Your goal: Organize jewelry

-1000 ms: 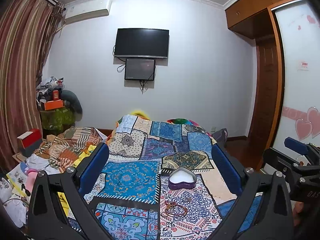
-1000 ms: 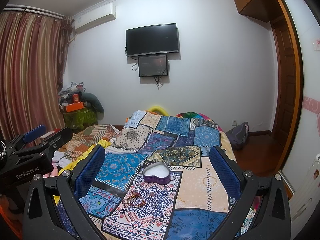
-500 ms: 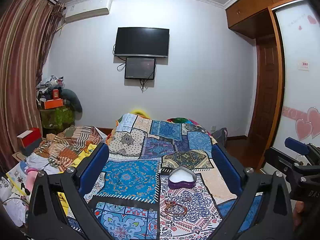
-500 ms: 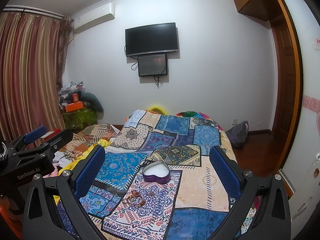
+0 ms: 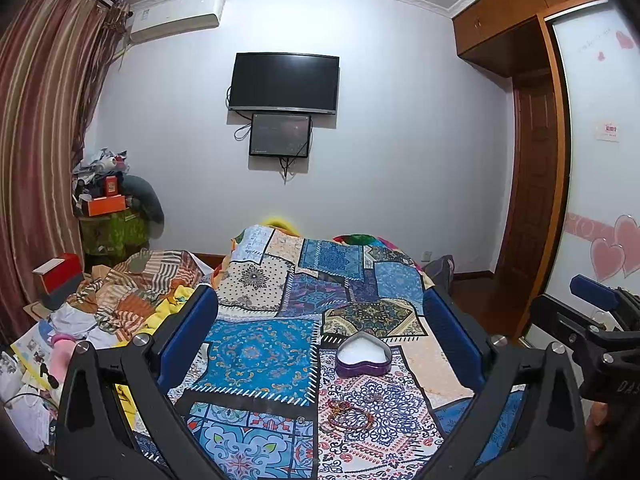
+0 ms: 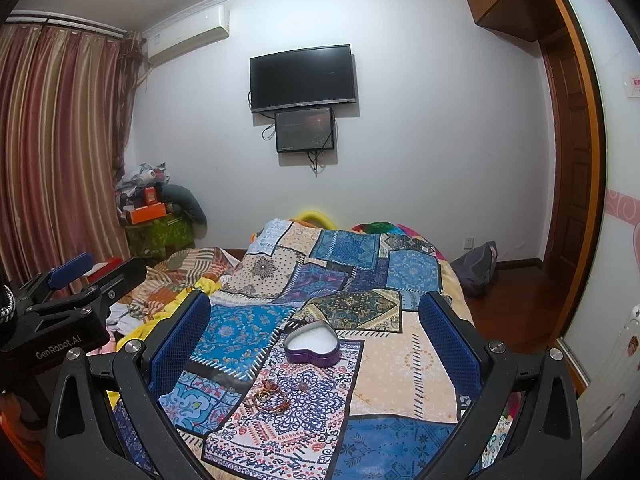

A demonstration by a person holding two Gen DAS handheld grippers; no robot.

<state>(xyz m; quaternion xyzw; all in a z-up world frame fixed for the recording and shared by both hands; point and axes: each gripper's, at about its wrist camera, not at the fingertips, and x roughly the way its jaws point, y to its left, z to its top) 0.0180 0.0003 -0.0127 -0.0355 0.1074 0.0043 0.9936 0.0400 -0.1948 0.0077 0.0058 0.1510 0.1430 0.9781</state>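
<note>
A purple heart-shaped box (image 5: 363, 357) with a white lining lies open on the patchwork bedspread (image 5: 256, 354); it also shows in the right wrist view (image 6: 312, 345). Bracelets (image 5: 346, 416) lie in a small heap just in front of the box, also in the right wrist view (image 6: 269, 399). A small trinket (image 6: 301, 385) lies beside them. My left gripper (image 5: 320, 312) is open and empty, held above the bed short of the jewelry. My right gripper (image 6: 314, 314) is open and empty too, to the right of the left one.
A heap of striped clothes (image 5: 136, 284) and papers (image 5: 32, 356) lies left of the bed. A cluttered stand (image 5: 112, 220) is by the curtain. A dark bag (image 6: 478, 266) sits on the wooden floor at the right, near the wardrobe door (image 6: 572, 200).
Both views have shifted only slightly; the grippers stay open and the box and bracelets lie where they were.
</note>
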